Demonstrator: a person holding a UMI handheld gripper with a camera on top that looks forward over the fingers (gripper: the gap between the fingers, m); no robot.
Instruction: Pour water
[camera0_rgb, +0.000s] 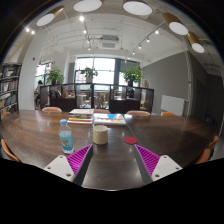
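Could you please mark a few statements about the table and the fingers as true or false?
1. The water bottle stands upright on the wooden table. True.
2. The fingers are shut on the bottle. False: they are open with nothing between them; the bottle is beyond them.
3. A white cup stands beside the bottle. True.
4. The red round object lies between bottle and cup. False: it lies on the cup's other side.
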